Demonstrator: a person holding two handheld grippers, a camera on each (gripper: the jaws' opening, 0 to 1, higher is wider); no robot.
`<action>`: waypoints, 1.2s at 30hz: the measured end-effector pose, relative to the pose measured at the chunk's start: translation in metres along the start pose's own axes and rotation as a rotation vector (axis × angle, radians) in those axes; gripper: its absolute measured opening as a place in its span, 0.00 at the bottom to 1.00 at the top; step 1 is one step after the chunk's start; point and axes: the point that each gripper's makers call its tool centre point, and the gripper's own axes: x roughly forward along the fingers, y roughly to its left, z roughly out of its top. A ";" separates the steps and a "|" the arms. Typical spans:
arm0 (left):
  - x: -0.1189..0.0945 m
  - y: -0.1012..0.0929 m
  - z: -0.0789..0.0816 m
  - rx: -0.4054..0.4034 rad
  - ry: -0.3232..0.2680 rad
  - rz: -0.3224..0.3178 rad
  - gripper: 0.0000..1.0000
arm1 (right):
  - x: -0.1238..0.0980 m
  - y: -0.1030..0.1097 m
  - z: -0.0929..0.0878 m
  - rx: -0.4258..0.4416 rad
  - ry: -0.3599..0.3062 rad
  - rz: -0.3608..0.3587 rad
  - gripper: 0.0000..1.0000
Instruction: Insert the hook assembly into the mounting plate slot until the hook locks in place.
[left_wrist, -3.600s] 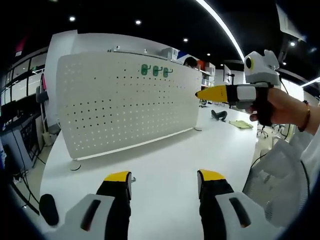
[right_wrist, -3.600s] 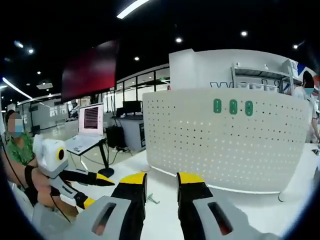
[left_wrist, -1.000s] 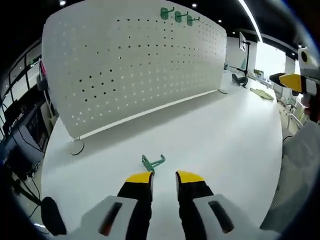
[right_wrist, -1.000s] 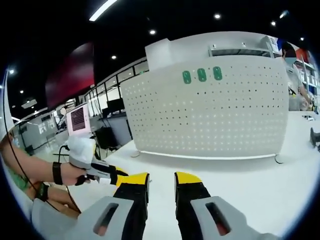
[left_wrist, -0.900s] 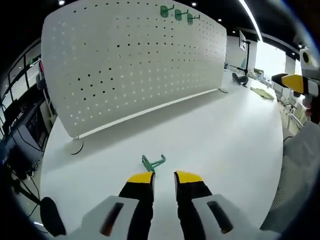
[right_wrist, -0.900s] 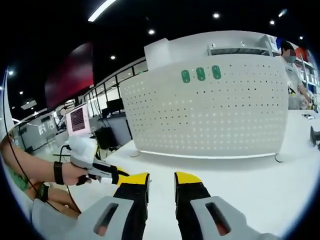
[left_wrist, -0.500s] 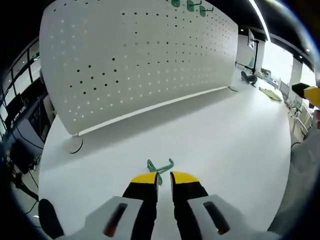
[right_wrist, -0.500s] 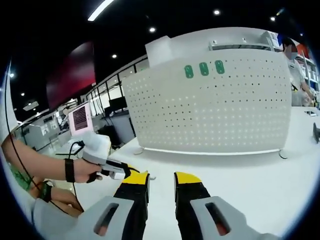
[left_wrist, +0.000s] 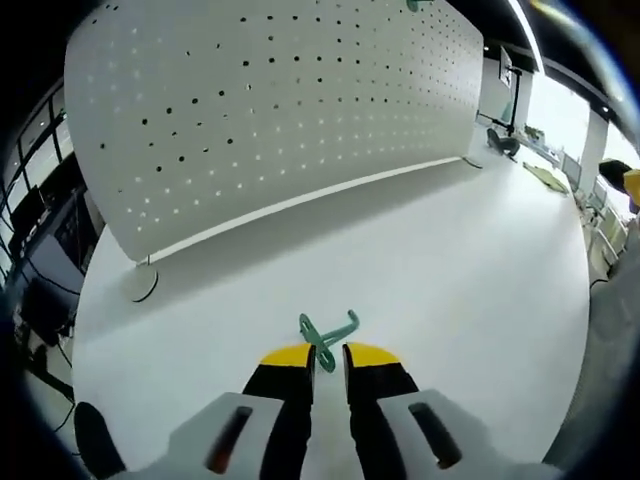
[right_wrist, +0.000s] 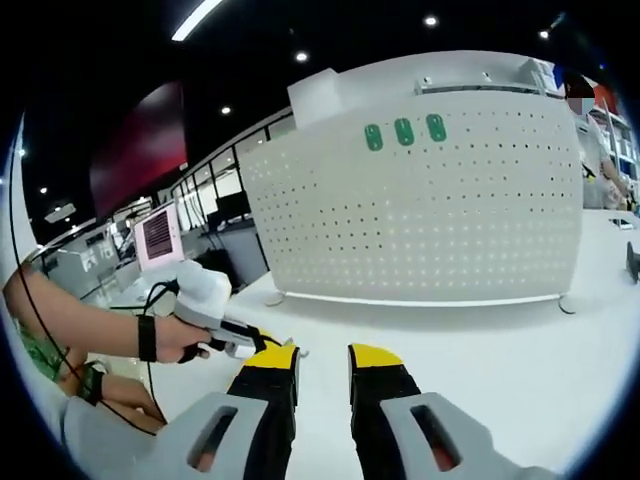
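Observation:
A white pegboard mounting plate (left_wrist: 270, 110) stands upright across the far side of the white table (left_wrist: 460, 270). In the right gripper view the pegboard (right_wrist: 430, 220) carries three green hooks (right_wrist: 403, 132) near its top edge. A loose green hook (left_wrist: 327, 333) lies just off the table in front of my left gripper (left_wrist: 325, 360), whose jaws are shut on its near end. My right gripper (right_wrist: 323, 365) hovers open over the table with nothing between its jaws. The left gripper (right_wrist: 215, 300) enters that view from the left, held by a hand.
The pegboard's round foot (left_wrist: 140, 285) rests at the table's left end. Beyond the table's left edge are desks with cables. A lit laptop screen (right_wrist: 158, 235) stands behind the hand at the left. A person (right_wrist: 590, 140) stands behind the pegboard's right end.
My left gripper came down to the hook on the table and its jaws narrowed onto the hook's near end. The right gripper stayed open and nearly still.

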 end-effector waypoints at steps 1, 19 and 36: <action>0.002 0.000 -0.001 -0.003 0.007 -0.002 0.13 | 0.000 0.000 0.000 0.004 -0.002 0.000 0.19; 0.004 -0.008 -0.007 -0.040 0.041 -0.044 0.04 | 0.003 0.006 0.000 0.004 0.003 0.021 0.19; -0.018 -0.038 0.015 -0.165 -0.070 -0.176 0.04 | 0.002 0.013 0.005 -0.012 -0.007 0.038 0.19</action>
